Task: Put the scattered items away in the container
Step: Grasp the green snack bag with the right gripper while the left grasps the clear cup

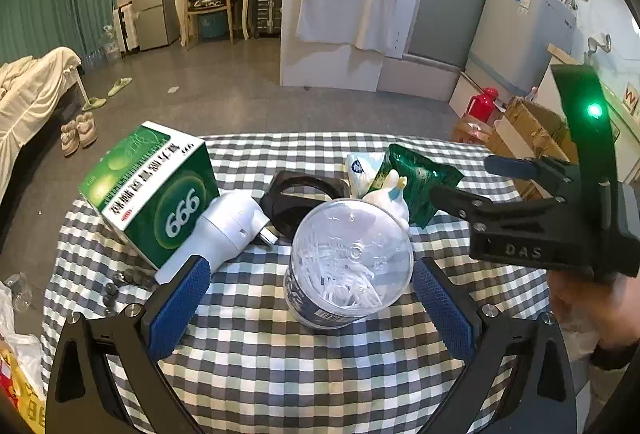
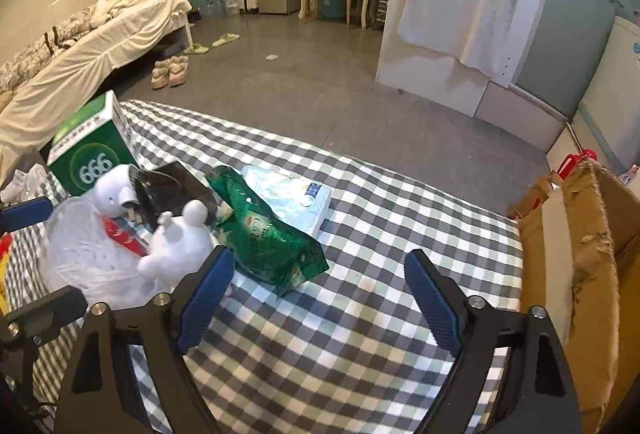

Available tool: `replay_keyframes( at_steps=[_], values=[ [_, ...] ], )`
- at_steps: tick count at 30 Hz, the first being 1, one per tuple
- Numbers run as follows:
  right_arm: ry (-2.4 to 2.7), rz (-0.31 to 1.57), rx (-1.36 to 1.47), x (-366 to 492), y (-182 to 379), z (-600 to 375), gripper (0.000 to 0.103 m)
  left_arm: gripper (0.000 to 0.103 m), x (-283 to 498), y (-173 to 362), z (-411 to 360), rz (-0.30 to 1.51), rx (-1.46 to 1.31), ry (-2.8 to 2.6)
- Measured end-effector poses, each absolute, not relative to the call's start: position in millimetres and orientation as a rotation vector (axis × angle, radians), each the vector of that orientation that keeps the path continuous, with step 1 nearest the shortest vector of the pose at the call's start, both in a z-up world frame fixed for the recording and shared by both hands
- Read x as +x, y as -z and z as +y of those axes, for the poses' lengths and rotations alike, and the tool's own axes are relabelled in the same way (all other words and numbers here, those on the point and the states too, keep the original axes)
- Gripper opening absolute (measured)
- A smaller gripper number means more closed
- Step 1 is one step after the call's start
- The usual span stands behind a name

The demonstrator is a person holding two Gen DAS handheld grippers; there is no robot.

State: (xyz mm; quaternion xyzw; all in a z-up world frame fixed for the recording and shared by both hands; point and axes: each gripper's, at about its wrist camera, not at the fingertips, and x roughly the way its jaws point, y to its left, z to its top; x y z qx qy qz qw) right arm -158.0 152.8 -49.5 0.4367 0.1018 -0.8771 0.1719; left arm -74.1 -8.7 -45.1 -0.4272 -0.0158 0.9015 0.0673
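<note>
Tub [image 1: 350, 262]: frame centre, upright, axis vertical | left gripper [image 1: 310, 298]: wide, flanking tub, untouching | right gripper [image 2: 320, 294]: wide, empty

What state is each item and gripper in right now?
left gripper: open, straddling the clear tub, pads not touching.
right gripper: open, nothing between its pads.
clear tub: upright, lid on, white bits inside.
green box: closed, tilted.
green packet: crumpled, lying on the table.
white tissue pack: lying flat behind the packet.
cardboard box: open, beside the table.
</note>
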Motion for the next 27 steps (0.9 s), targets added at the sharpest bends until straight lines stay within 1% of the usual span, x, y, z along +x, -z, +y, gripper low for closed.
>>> replay_keyframes(
  at_steps=[3,12,14,17,18,19,20,22,23,24,25,27],
  values=[
    [2.463,0.269,1.254,-163.4,55.4,151.2,0.083,0.103,-77.0,49.6,-5.9,-0.06,-1.28,-2.707],
    [2.451,0.306,1.246,-165.9,64.2,137.6,0.082,0.103,-87.8,64.7,-5.8,-0.084,-1.322,-2.693],
    [2.451,0.319,1.233,-164.8,64.0,135.0,0.08,0.103,-89.1,65.5,-5.8,-0.088,-1.321,-2.698],
    [2.43,0.322,1.223,-162.9,64.5,131.6,0.069,0.103,-91.6,68.4,-5.0,-0.091,-1.323,-2.699],
    [2.423,0.323,1.22,-162.3,64.7,129.9,0.062,0.103,-92.9,69.6,-3.6,-0.091,-1.323,-2.699],
    [2.417,0.329,1.217,-160.8,64.9,128.3,0.053,0.103,-93.6,70.3,-2.2,-0.089,-1.321,-2.7],
    [2.421,0.349,1.218,-159.6,65.5,126.1,0.051,0.102,-93.4,70.6,-1.4,-0.087,-1.317,-2.701],
    [2.431,0.37,1.207,-156.7,65.8,123.4,0.049,0.098,-92.8,71.1,0.2,-0.083,-1.313,-2.702],
    [2.43,0.369,1.204,-155.2,65.9,123.4,0.047,0.093,-92.2,71.2,0.5,-0.083,-1.311,-2.705],
    [2.426,0.356,1.205,-153.5,66.2,124.0,0.042,0.087,-91.7,71.1,0.5,-0.085,-1.309,-2.703],
    [2.422,0.344,1.206,-151.8,66.2,124.8,0.041,0.084,-90.9,71.5,0.2,-0.088,-1.307,-2.699],
    [2.412,0.329,1.212,-149.5,66.8,126.4,0.037,0.07,-89.5,71.2,-0.3,-0.1,-1.299,-2.683]
  ],
)
